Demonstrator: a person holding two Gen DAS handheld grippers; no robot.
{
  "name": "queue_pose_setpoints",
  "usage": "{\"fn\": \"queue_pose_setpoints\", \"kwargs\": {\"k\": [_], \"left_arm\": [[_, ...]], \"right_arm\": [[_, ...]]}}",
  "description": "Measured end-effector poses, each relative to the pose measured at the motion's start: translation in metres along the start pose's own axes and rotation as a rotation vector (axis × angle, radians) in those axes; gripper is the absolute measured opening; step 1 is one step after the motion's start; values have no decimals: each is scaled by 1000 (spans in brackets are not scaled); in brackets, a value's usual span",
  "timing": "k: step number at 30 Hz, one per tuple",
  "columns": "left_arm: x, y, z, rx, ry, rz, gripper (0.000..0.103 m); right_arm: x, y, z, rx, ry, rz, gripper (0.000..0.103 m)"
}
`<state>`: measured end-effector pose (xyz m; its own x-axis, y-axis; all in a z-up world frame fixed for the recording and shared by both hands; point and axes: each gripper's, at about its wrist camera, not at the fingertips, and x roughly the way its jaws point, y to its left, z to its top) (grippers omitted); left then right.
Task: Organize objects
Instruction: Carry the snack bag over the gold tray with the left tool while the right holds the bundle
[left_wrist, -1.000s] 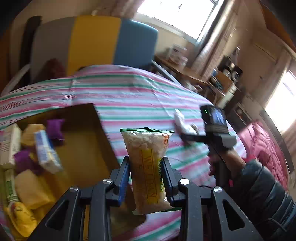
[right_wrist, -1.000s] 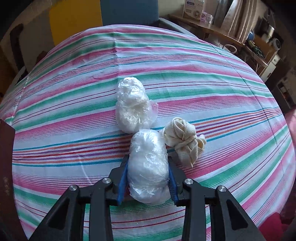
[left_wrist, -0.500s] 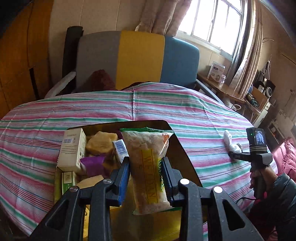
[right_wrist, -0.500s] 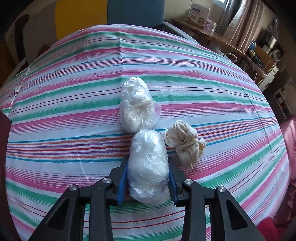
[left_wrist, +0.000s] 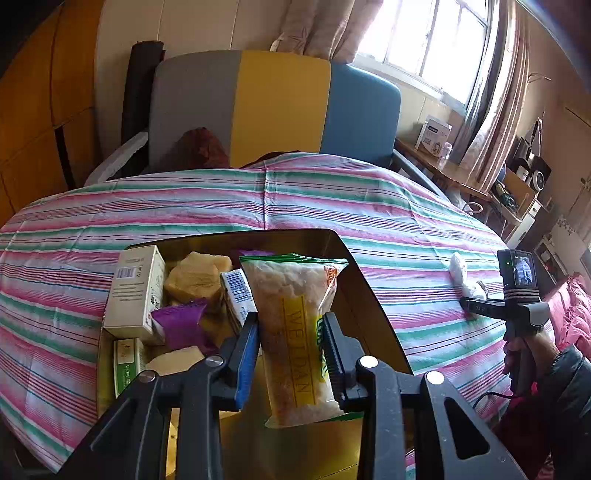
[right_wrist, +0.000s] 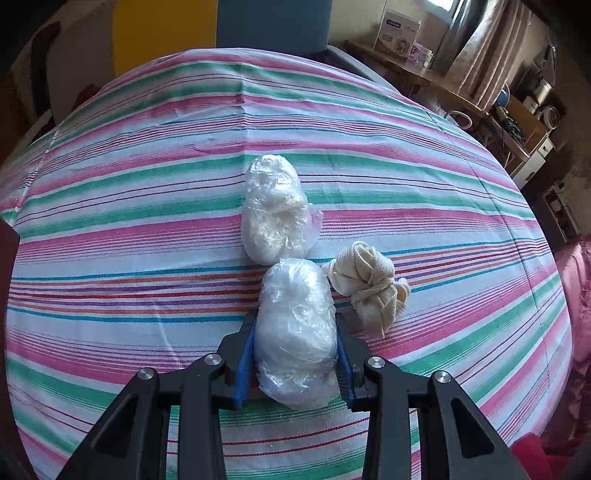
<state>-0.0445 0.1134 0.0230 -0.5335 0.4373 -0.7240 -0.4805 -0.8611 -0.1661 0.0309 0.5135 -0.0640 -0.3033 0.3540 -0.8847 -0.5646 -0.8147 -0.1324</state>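
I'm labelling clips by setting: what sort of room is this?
Probably a lived-in home room: a pink-and-green striped tablecloth, a grey, yellow and blue upholstered chair, and a curtained window.

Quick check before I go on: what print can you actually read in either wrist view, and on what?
"WEIDAN": snack packet, yellow band, held in the left gripper.
"DAS": right gripper, rest hidden.
White carton: barcode and small print, unreadable.
Green box: characters too small.
Box on the side desk: blurred.

Black left gripper (left_wrist: 291, 345), blue-padded jaws, silver screws; dark sleeve (left_wrist: 569, 384).
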Motion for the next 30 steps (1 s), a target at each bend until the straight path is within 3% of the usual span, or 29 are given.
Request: {"fn": "queue_pose_setpoints", "kwargs": {"k": [18,30], "left_arm": [[61,4,24,-72,135,-95,33],[142,-6,55,-31,228,-36,37]], "right_arm": [[2,2,2,-26,4,-9,37],[2,2,2,-27,3,-10,37]]}}
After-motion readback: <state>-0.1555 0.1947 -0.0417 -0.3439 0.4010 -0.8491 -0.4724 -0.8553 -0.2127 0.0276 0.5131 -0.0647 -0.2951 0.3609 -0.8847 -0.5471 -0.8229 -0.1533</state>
